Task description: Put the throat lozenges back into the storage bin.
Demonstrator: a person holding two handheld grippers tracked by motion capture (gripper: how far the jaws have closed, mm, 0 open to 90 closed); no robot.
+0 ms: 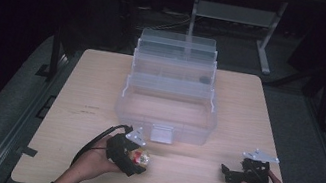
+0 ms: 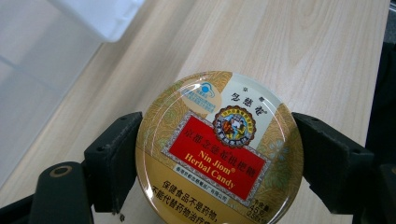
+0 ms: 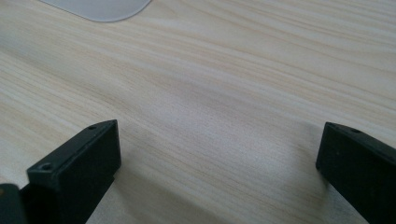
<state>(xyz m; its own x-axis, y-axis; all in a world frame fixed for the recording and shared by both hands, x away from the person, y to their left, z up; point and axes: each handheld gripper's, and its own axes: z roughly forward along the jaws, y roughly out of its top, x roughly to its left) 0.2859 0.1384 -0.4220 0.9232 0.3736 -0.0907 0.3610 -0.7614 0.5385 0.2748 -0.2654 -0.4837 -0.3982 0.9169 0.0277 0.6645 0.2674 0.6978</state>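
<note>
A round gold candy tin (image 2: 219,149) with a red "Nin Jiom Herbal Candy" label sits between the two black jaws of my left gripper (image 2: 217,161), which press on its left and right rims. From above, the left gripper (image 1: 136,160) holds the tin (image 1: 141,158) near the table's front edge, just in front of a clear stepped plastic organizer (image 1: 171,90). My right gripper (image 1: 232,177) rests low at the front right, tilted toward the left. In the right gripper view its jaws stand wide apart (image 3: 219,163) over bare wood with nothing between them.
The light wooden table (image 1: 244,111) is bordered by dark floor on all sides. The organizer's clear front latch (image 1: 162,133) faces me, and a small dark object (image 1: 204,79) lies in one of its upper tiers. A grey metal stand (image 1: 265,48) is behind the table.
</note>
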